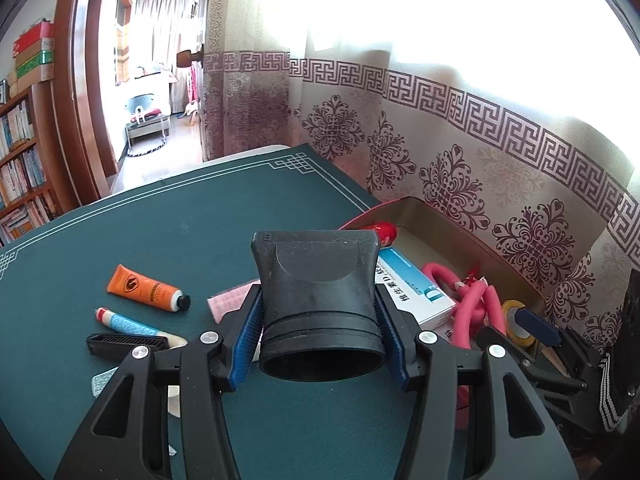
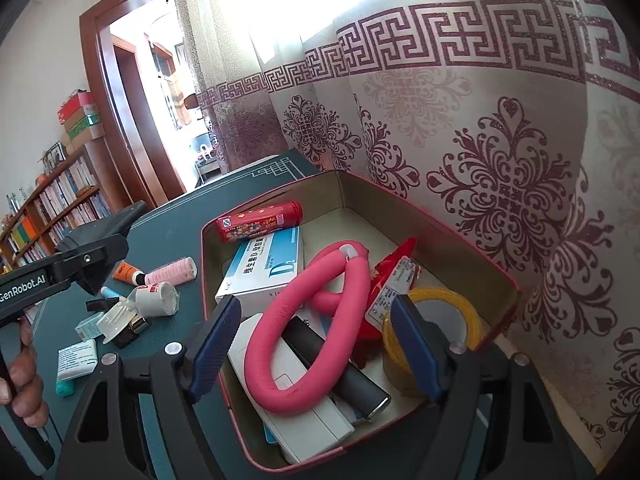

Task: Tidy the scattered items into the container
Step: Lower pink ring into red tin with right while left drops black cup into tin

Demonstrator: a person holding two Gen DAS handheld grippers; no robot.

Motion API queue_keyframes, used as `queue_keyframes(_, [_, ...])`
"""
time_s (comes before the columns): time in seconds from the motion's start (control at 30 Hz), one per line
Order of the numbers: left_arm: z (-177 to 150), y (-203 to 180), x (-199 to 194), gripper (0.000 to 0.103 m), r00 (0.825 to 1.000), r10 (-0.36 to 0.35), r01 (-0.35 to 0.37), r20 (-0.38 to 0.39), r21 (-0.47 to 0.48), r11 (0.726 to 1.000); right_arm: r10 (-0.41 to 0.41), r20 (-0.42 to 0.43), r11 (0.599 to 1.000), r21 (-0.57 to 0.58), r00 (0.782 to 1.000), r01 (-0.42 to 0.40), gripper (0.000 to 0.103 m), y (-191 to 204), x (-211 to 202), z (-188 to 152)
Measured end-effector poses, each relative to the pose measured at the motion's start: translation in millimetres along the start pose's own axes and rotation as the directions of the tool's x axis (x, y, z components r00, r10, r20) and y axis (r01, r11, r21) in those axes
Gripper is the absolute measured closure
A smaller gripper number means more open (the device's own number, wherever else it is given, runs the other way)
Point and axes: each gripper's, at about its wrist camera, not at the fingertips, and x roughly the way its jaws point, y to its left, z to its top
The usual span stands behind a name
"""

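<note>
Two wrist views over a dark green table [image 1: 168, 216] set against a patterned curtain [image 1: 460, 152]. The left gripper [image 1: 318, 334] pinches a black hair-dryer nozzle [image 1: 316, 292] between its blue pads, wide mouth toward the camera, held above the table. At ten o'clock from the nozzle lies an orange tube [image 1: 146, 288]; at nine o'clock, a blue-patterned tube [image 1: 128, 322] beside a black comb piece [image 1: 126, 344].

At two o'clock from the nozzle sits the container [image 1: 472, 232], an open box with a red rim, hard against the curtain. The right gripper [image 2: 316, 344] hangs over this box [image 2: 348, 190] with its jaws spread wide and nothing between the pads. Inside, a looped pink foam roller [image 2: 296, 344] lies in the middle, a white and blue medicine box [image 2: 268, 268] at eleven o'clock, a red tube [image 2: 260, 222] at the far end, a roll of yellow tape [image 2: 472, 320] at three o'clock, and a red packet [image 2: 394, 276] between roller and tape. A hand [image 2: 24, 380] grips the left tool's handle at nine o'clock
</note>
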Motion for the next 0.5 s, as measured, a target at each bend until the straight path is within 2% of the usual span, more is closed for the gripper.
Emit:
queue_keyframes(0.23, [16, -41, 32, 0.047, 0.994, -0.105, 0.108, -0.039, 0.07, 0.992, -0.048, 0.081, 0.998, -0.045, 0.996, 0.052, 0.022, 9, -14, -3])
queue_keyframes(0.5, [23, -66, 74, 0.046, 0.978, -0.165, 0.179, -0.128, 0.101, 0.979, -0.046, 0.075, 0.999, -0.009, 0.996, 0.047, 0.021, 0, -12, -2])
